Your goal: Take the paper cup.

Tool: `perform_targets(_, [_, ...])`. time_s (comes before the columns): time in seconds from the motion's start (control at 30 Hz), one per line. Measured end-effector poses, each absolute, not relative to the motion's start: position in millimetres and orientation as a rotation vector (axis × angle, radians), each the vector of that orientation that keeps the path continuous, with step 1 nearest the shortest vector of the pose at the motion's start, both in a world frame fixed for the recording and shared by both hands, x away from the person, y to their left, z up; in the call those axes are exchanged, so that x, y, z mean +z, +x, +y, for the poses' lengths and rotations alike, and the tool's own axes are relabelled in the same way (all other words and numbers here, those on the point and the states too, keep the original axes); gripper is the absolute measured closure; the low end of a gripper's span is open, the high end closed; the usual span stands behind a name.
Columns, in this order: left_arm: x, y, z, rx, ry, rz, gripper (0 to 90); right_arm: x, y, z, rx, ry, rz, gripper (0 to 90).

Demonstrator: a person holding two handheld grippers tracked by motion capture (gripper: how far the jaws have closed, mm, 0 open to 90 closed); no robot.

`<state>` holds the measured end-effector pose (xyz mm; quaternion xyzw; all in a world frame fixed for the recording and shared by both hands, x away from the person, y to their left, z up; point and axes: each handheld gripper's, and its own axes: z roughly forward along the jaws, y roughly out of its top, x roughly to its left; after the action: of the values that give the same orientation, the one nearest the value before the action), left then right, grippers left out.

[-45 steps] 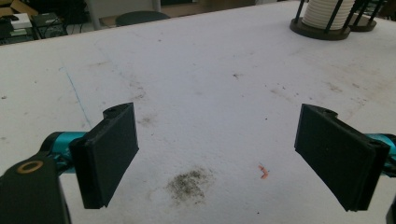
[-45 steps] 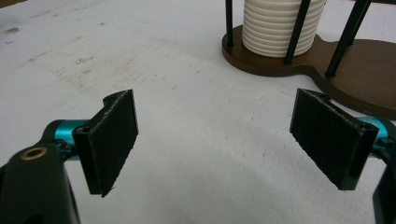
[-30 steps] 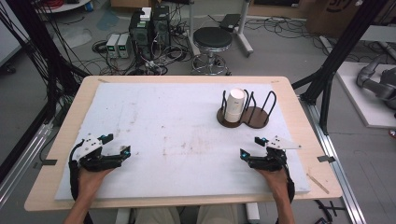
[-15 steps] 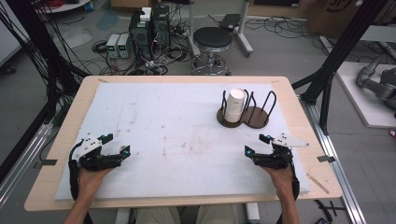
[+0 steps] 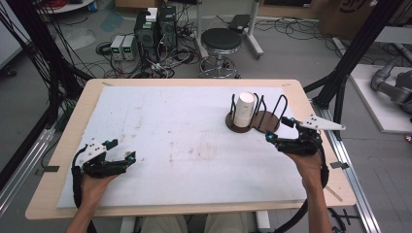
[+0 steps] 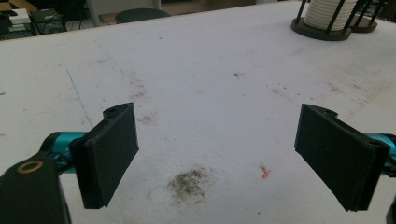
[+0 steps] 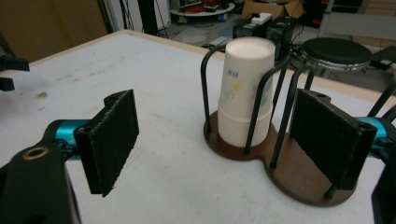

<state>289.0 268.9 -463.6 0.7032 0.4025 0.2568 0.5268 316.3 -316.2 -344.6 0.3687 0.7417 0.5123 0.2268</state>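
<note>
The stack of paper cups (image 5: 244,109) stands upside down, long axis vertical, closed bottom up, in the left bay of the brown wire-post holder (image 5: 265,122) near the table's (image 5: 58,145) far right corner. Since a second ago your right gripper (image 5: 280,129) has moved from the near right edge up and outward toward the holder; it now hovers just beside its right end, jaws wide apart and empty. Your left gripper (image 5: 121,150) stays by the near left corner, jaws equally spread, gripping nothing. The cups are white and ribbed where they nest, with a small flower print (image 7: 236,88) on the outer one.
</note>
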Motion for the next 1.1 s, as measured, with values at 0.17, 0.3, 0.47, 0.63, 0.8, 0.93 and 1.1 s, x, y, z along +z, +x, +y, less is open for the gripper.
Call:
perform_targets(0.17, [-464,289,269,0.615,1.683,0.960,13.2,-322,325,-316,1.402,0.988,2.056,16.1])
perform_targets(0.3, [-464,289,268,0.617,1.685,0.957,13.2,-310,330,-316,1.391,0.977,2.070,16.1])
perform_targets(0.47, [-464,289,268,0.617,1.688,0.958,13.2,-301,340,-315,1.356,0.965,2.097,16.1])
perform_targets(0.63, [-464,289,268,0.617,1.689,0.957,13.2,-297,353,-315,1.325,0.967,2.139,16.1])
perform_targets(0.8, [-463,289,267,0.620,1.696,0.953,13.2,-289,378,-315,1.285,0.947,2.220,16.1])
perform_targets(0.93, [-463,289,266,0.625,1.700,0.949,13.2,-284,393,-313,1.264,0.920,2.266,16.0])
perform_targets(1.1, [-463,289,265,0.633,1.714,0.943,13.2,-277,415,-307,1.233,0.882,2.348,16.0])
